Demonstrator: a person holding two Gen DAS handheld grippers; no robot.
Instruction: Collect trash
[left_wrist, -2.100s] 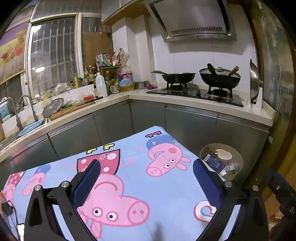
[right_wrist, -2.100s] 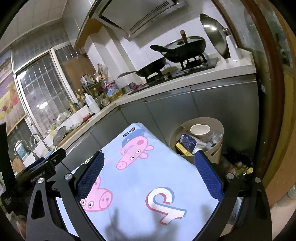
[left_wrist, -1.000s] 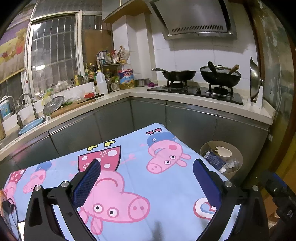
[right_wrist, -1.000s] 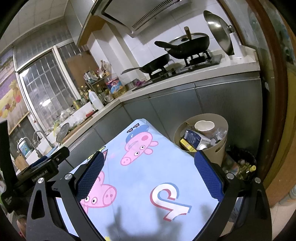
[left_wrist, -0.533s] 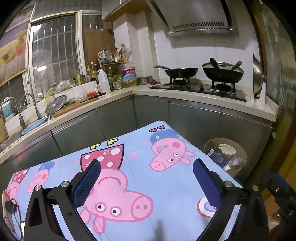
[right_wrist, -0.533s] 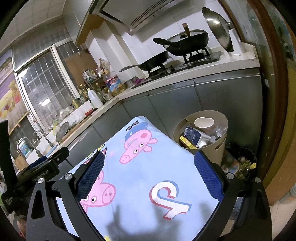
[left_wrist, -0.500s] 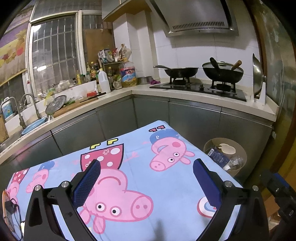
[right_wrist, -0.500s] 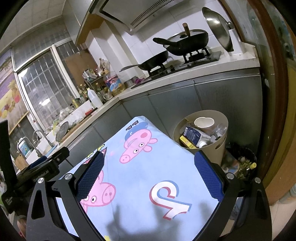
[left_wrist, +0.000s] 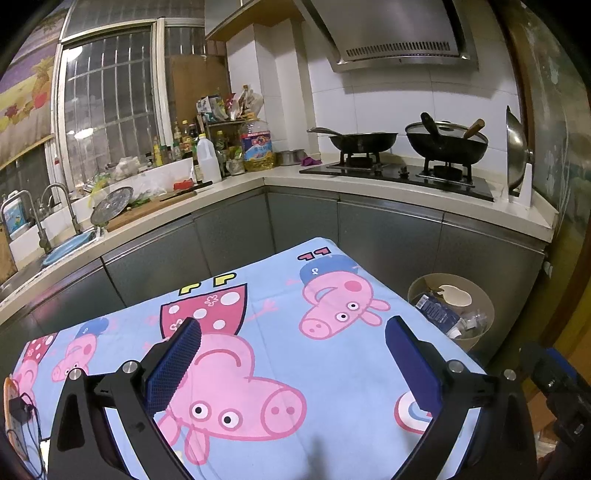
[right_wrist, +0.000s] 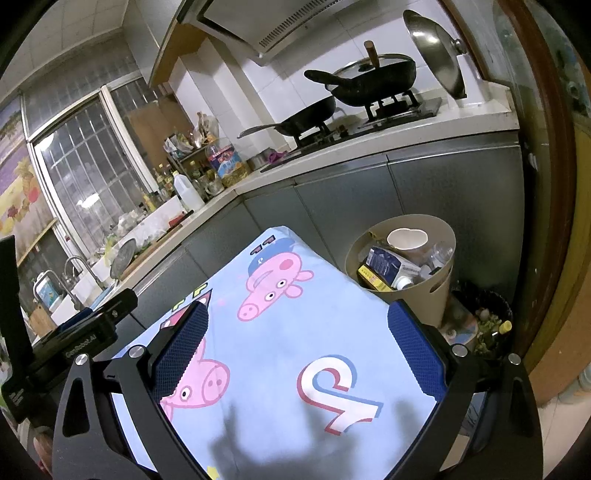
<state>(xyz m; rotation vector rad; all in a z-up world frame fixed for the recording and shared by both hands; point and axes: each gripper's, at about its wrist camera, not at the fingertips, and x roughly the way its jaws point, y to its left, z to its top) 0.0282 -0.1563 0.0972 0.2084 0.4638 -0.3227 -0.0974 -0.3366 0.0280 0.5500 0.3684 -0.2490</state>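
A beige trash bin (left_wrist: 480, 295) stands on the floor off the table's right corner, holding a paper cup, a blue carton and clear plastic bottles; it also shows in the right wrist view (right_wrist: 437, 225). My left gripper (left_wrist: 293, 349) is open and empty above the table with the blue Peppa Pig cloth (left_wrist: 280, 302). My right gripper (right_wrist: 297, 341) is open and empty above the same cloth (right_wrist: 295, 332), near the bin. No loose trash shows on the cloth.
Grey kitchen cabinets and a white counter (left_wrist: 369, 184) wrap around behind the table, with a stove, two pans (left_wrist: 445, 142) and bottles. A sink (left_wrist: 66, 243) is at the left. A dark basket (right_wrist: 487, 317) sits by the bin on the floor.
Both grippers have drifted slightly, and the view has shifted a little. Both stay open and empty; nothing was picked up or released.
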